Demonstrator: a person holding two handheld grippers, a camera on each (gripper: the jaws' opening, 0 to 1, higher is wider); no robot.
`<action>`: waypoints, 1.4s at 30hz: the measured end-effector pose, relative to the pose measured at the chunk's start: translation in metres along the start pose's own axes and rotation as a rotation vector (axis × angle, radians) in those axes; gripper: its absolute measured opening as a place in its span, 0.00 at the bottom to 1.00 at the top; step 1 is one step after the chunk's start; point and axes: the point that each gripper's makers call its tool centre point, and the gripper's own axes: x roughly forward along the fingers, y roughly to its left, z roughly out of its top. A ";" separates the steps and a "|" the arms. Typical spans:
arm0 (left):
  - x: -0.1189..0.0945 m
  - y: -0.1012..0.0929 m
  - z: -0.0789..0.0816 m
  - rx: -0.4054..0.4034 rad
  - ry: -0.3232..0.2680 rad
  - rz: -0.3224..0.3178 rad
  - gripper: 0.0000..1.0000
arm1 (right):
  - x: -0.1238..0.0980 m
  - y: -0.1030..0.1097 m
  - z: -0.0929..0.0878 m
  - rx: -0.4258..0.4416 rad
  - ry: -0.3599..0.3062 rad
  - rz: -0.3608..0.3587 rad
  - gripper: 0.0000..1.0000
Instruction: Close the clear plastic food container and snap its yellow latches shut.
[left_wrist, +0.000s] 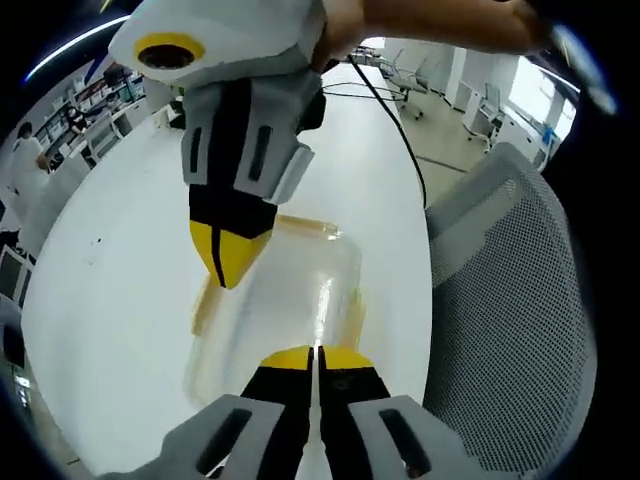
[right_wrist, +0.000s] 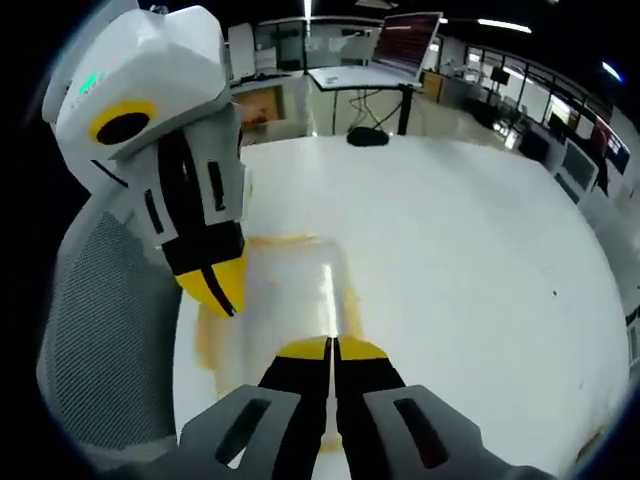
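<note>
Clear container (left_wrist: 285, 300) flat on white desk (left_wrist: 110, 290), lid down. Left tongs (left_wrist: 316, 357) closed, empty, at near edge; right tongs (right_wrist: 331, 347) likewise closed. Press yellow latch (left_wrist: 352, 312) squarely down, brace opposite edge.

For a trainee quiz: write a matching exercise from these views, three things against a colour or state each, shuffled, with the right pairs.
Things:
1. container
2. table
3. chair

Colour or state:
A. grey mesh, beside the table
B. clear plastic with yellow latches, lying on the table
C. white, round-edged

Pairs: 1-B, 2-C, 3-A

Both left tongs and right tongs are shut, their tips at the container.
</note>
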 end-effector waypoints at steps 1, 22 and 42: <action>0.000 -0.001 -0.001 0.002 0.005 0.003 0.00 | 0.001 -0.001 -0.001 -0.005 0.005 0.005 0.00; 0.005 -0.015 0.007 0.083 -0.027 0.038 0.15 | 0.005 -0.008 -0.001 0.041 0.021 0.077 0.21; 0.009 -0.013 0.004 0.244 -0.046 0.158 0.19 | 0.019 -0.003 0.001 0.166 0.060 0.237 0.26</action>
